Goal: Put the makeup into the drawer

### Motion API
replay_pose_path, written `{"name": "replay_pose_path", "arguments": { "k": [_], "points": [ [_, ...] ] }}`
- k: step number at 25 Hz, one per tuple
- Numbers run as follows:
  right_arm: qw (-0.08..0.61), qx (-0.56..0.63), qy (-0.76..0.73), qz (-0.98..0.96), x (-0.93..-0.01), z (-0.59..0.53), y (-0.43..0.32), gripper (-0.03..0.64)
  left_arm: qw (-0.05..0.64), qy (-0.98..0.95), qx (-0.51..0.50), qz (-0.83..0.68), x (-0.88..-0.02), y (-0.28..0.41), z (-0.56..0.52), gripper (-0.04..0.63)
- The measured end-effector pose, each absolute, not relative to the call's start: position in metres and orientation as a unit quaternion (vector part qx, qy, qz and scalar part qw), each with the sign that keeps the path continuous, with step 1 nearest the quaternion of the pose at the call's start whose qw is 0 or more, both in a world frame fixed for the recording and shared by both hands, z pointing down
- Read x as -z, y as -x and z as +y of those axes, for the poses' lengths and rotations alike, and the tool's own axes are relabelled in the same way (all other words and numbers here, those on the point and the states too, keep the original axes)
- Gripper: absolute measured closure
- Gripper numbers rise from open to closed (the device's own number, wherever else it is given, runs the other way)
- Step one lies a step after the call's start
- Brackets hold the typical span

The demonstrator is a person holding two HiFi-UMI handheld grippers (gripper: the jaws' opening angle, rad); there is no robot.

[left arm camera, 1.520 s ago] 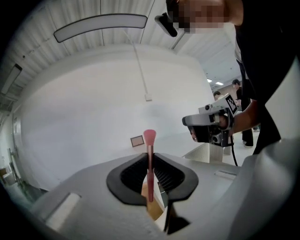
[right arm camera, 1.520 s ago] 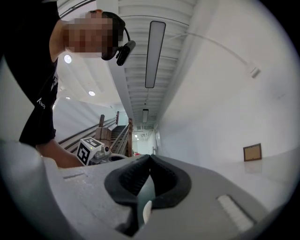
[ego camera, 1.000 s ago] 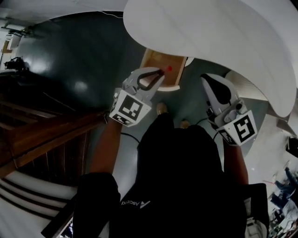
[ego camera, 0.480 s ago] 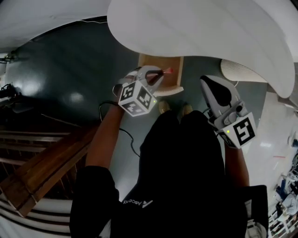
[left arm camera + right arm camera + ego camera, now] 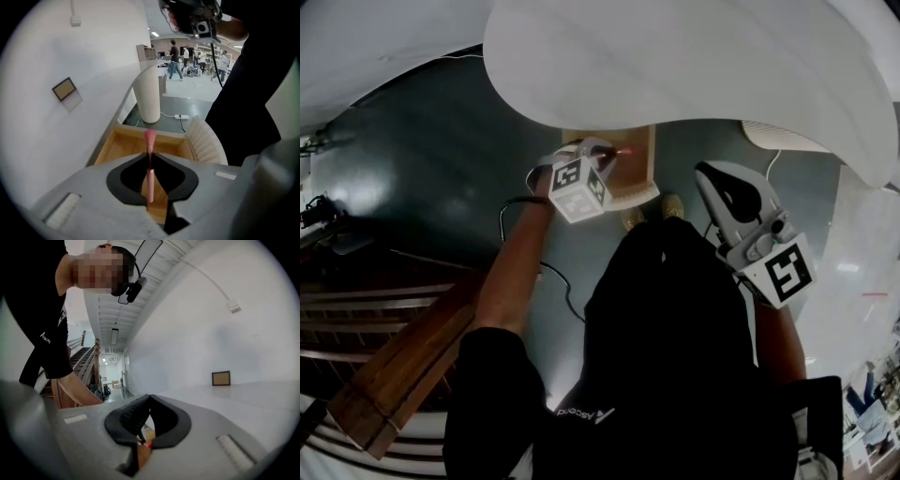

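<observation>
Left gripper (image 5: 150,158): jaws clamped on a pink makeup brush (image 5: 150,180), bristles pointing ahead.
Drawer (image 5: 123,145): open, wooden, just below those jaws.
Right gripper (image 5: 147,398): jaws together, empty, well back from the drawer.
Surface: white table (image 5: 694,66) overhangs the drawer.
Room: dark glossy floor (image 5: 431,150); wooden stairs (image 5: 384,375) to the left gripper's left.

Head view: far part of the drawer (image 5: 639,161) is hidden under the white tabletop (image 5: 694,66), and the left gripper (image 5: 609,156) sits partly behind its own marker cube (image 5: 579,189). Left gripper view: lower handle end of the makeup brush (image 5: 150,178) is lost behind the gripper body. Right gripper view: the right gripper (image 5: 147,401) blocks all but a sliver of wood; red speck (image 5: 147,445) is too small to identify.
</observation>
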State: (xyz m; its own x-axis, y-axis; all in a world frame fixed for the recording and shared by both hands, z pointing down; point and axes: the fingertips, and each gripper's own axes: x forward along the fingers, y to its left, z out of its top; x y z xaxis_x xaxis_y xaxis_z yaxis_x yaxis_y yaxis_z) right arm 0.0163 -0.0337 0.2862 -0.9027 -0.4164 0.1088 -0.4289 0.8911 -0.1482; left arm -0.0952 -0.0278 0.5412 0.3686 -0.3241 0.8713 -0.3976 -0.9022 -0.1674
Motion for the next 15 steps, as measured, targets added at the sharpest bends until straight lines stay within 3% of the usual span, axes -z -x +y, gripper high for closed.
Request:
{"name": "replay_pose_path", "arguments": {
  "k": [15],
  "points": [
    [0.069,-0.125,-0.274,-0.951,-0.318,-0.040,-0.035,0.614,0.061,-0.799,-0.582,-0.138,-0.641,0.102,-0.028,0.541]
  ]
}}
